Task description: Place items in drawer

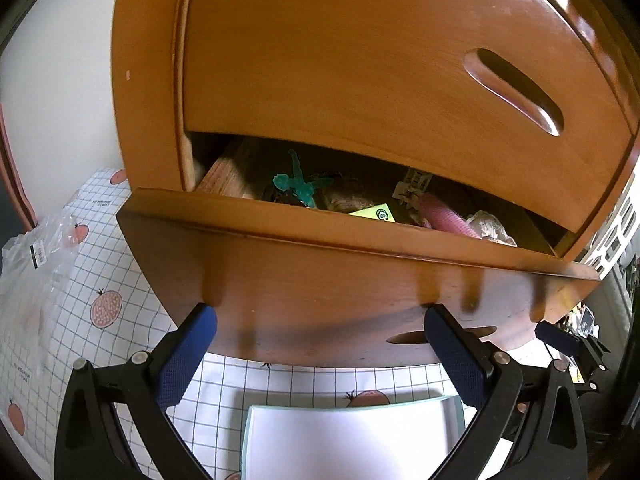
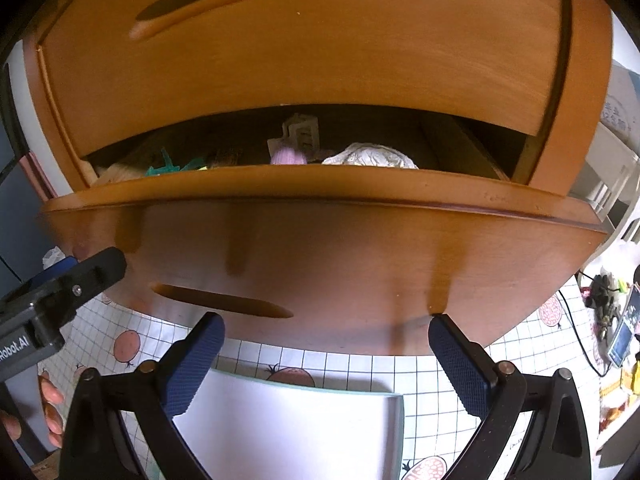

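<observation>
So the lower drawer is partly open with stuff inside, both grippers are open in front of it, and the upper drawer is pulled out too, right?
Not quite: the upper drawer is shut, as the left wrist view shows. The rest holds. The lower drawer is partly open with items inside, such as a green toy figure and a pink object, and the left gripper and right gripper both have their jaws apart in front of it.

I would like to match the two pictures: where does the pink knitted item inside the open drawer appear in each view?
Left wrist: the pink knitted item lies right of centre, behind the drawer front, beside the crumpled white thing.
Right wrist: it peeks out near centre, left of the crumpled white thing.
Shared landmark: the green toy figure.
</observation>
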### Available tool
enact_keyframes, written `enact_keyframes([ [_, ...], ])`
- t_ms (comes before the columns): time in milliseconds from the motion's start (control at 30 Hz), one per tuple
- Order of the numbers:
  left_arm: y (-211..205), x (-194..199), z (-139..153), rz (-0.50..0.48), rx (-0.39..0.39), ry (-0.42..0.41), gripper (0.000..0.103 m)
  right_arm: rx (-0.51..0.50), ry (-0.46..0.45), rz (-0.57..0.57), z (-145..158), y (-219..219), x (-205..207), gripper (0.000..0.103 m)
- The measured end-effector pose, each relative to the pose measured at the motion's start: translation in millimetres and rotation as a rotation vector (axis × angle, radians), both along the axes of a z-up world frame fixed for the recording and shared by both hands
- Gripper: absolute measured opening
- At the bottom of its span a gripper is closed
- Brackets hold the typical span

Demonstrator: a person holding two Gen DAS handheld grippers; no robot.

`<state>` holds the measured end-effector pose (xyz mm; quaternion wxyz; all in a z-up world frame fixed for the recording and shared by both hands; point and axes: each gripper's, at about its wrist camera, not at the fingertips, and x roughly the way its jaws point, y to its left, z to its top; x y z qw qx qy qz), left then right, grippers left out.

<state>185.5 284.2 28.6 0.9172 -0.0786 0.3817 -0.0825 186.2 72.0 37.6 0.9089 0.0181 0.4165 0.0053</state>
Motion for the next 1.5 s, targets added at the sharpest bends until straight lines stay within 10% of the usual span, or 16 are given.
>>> enact_keyframes([
  [1500,-18.6,8.8,6.8,-0.009,0.026,0.011,0.103,0.002,0.054,0.001,-16.8,1.3,10.5,0.103],
])
